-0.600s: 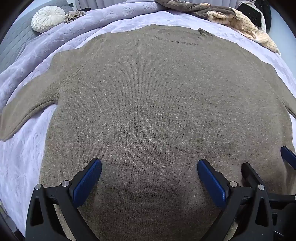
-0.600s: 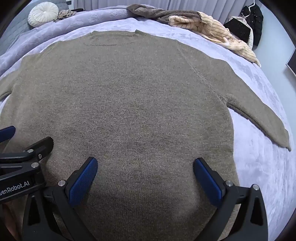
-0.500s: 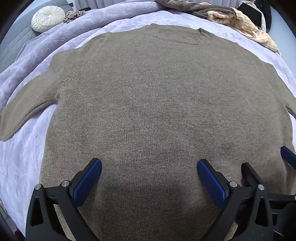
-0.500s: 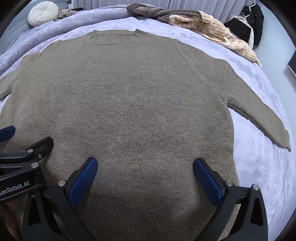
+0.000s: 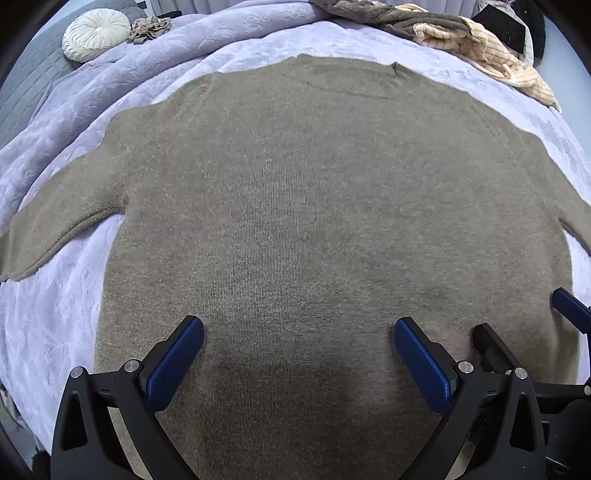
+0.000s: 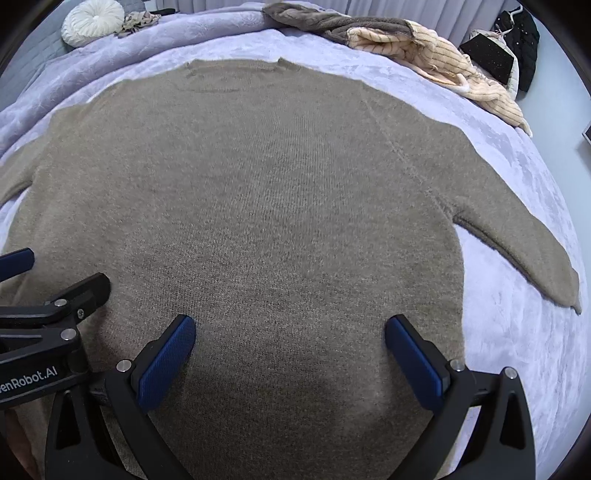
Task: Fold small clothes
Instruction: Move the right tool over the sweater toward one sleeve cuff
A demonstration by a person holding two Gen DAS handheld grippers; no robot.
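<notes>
A brown knitted sweater [image 5: 314,206] [image 6: 280,192] lies spread flat on the lilac bedspread, neckline at the far side, both sleeves out to the sides. My left gripper [image 5: 298,360] hovers open over the sweater's lower left half, nothing between its blue pads. My right gripper [image 6: 290,356] hangs open over the lower right half, likewise holding nothing. Each gripper shows at the edge of the other's view, side by side. The left sleeve [image 5: 62,225] ends at the frame's left; the right sleeve [image 6: 524,251] points toward the bed's right side.
A lilac bedspread [image 5: 51,302] [image 6: 517,332] covers the bed. A pile of beige striped and brown clothes [image 6: 417,48] lies at the far right. A round white cushion [image 5: 94,33] rests at the far left. Black garments [image 6: 513,44] hang beyond the bed.
</notes>
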